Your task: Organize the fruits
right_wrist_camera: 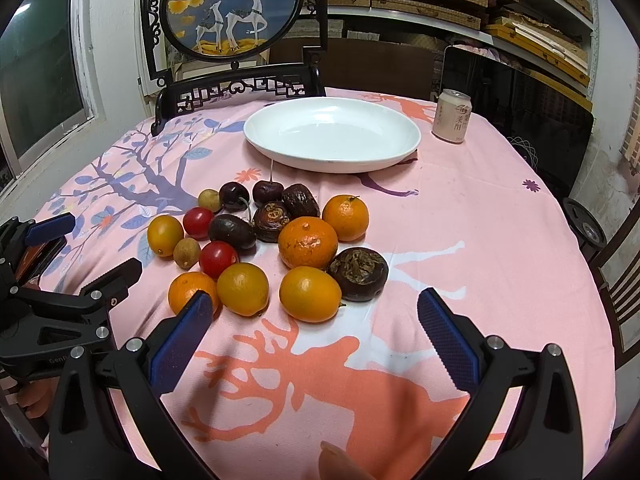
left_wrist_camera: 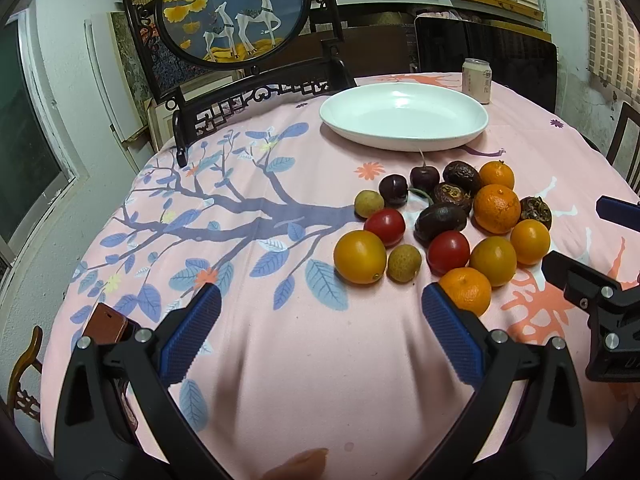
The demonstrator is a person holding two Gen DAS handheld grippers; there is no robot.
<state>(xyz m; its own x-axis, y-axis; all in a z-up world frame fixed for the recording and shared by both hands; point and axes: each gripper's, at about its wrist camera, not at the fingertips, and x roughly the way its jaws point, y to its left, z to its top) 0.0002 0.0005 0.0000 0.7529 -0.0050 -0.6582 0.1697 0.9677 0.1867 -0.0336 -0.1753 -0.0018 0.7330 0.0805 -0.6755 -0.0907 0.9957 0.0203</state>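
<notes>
— Holding both tools above the near edge of the counter [left_wrist_camera: 280,360], tilted down at the cloth. My left gripper [left_wrist_camera: 320,304] has its blue pads spread wide with nothing between them but pink tablecloth.

— And the other one?

— My right gripper [right_wrist_camera: 314,314] is the same: spread fully apart, clamped on nothing. Its left pad [right_wrist_camera: 182,340] hides part of the nearest mandarin [right_wrist_camera: 188,290] in that view, but I cannot tell that it touches it.

— Where is the fruit?

— Bunched in one loose cluster [right_wrist_camera: 264,240] in the middle of the counter, just beyond the right gripper and to the right of the left one. Nearest are that mandarin, two kumquats [right_wrist_camera: 242,288] side by side and a dark brown fruit [right_wrist_camera: 358,274] to their right. Behind those sit two cherry tomatoes [right_wrist_camera: 218,258], a small tan longan [right_wrist_camera: 187,253], a big mandarin [right_wrist_camera: 308,242] and another kumquat at the left edge [right_wrist_camera: 165,235]. At the far side I see two dark cherries [right_wrist_camera: 234,196] with stems, a second longan [right_wrist_camera: 209,200], more dark wrinkled fruits and one more mandarin [right_wrist_camera: 346,217].

— And the dish?

— A white plate [right_wrist_camera: 332,160] stands beyond the cluster, apart from it and holding nothing. To its right is a pale drink can [right_wrist_camera: 452,116], upright. A dark carved chair [right_wrist_camera: 236,84] and a round deer picture [right_wrist_camera: 232,8] stand past the far edge.
</notes>
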